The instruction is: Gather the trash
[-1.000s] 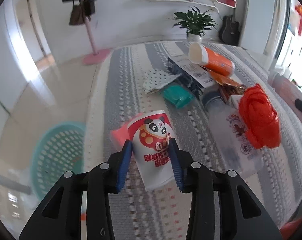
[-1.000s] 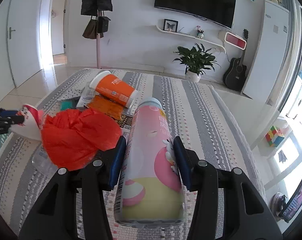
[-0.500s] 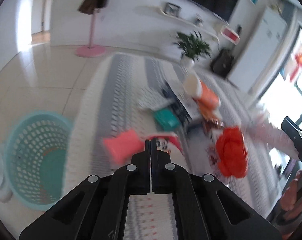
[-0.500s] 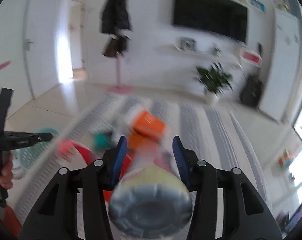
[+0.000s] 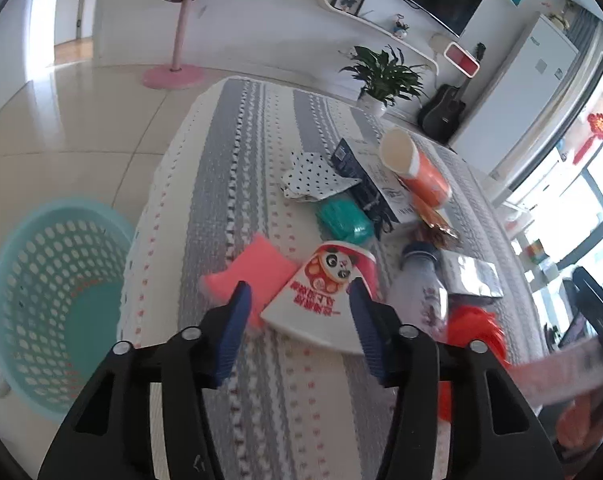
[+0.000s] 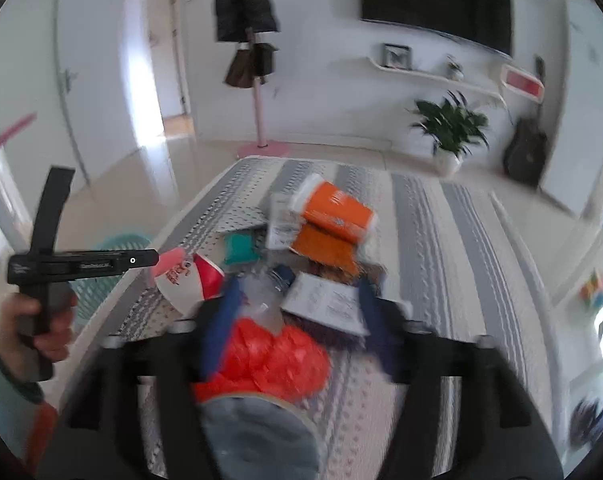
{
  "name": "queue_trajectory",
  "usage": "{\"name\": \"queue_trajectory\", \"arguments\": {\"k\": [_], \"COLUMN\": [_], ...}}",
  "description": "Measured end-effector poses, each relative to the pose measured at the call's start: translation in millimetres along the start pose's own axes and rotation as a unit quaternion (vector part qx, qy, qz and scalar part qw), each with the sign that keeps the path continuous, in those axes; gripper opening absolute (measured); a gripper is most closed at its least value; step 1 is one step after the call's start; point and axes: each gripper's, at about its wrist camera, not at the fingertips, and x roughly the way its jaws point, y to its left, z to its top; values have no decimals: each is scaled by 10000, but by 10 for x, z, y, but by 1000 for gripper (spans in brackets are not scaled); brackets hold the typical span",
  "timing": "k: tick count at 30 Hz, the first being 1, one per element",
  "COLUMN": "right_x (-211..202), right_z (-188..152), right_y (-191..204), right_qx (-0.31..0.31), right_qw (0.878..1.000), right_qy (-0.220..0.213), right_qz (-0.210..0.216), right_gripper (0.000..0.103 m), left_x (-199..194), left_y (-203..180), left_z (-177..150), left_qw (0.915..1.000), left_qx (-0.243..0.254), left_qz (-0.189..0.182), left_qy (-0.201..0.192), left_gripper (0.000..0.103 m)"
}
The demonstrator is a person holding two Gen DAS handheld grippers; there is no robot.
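Item: panda paper cup (image 5: 333,292), on the striped surface (image 5: 237,184) beside the pink sponge (image 5: 253,276). A moment ago the left gripper (image 5: 297,312) snapped shut; now its jaws are opening around the cup, pads untouching, angled downward. Right gripper (image 6: 293,320) opening, pink bottle (image 6: 261,436) slipping loose. Teal basket (image 5: 57,304) waits on the floor left of the cup.

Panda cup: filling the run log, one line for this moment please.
left claw: opening over panda cup | right claw: opening above red bag | basket: on floor

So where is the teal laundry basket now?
In the left wrist view, the teal basket stands on the floor at the left, beside the striped table, below its edge.
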Motion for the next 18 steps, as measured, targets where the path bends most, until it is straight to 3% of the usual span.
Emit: {"name": "queue_trajectory", "arguments": {"k": [3,5,7,11,18], "right_x": [-47,-14,5,-50,-84], "right_z": [-98,-155,-237,-396,-740], "right_y": [-152,-271,-516,-784,-531], "right_qx": [122,-92,19,28,-799], "right_qw": [9999,9976,9948,9962,9899], "right_qy": [64,176,283,630,1158], "right_qz": [15,-661,-978,-603,187], "right_gripper": [68,68,68,68,68], "left_x": [114,132,137,92,99], "left_y": [0,-43,-77,-77,-5], "left_z": [-20,-40,-61,-90,-43], "left_qw": [9999,9999,9999,9999,9998], "left_qx": [-35,67,133,127,-148], "left_qz": [-95,-17,15,-19,-121], "left_qy": [124,89,70,-18,-100], "left_gripper": [50,50,50,50,49]}}
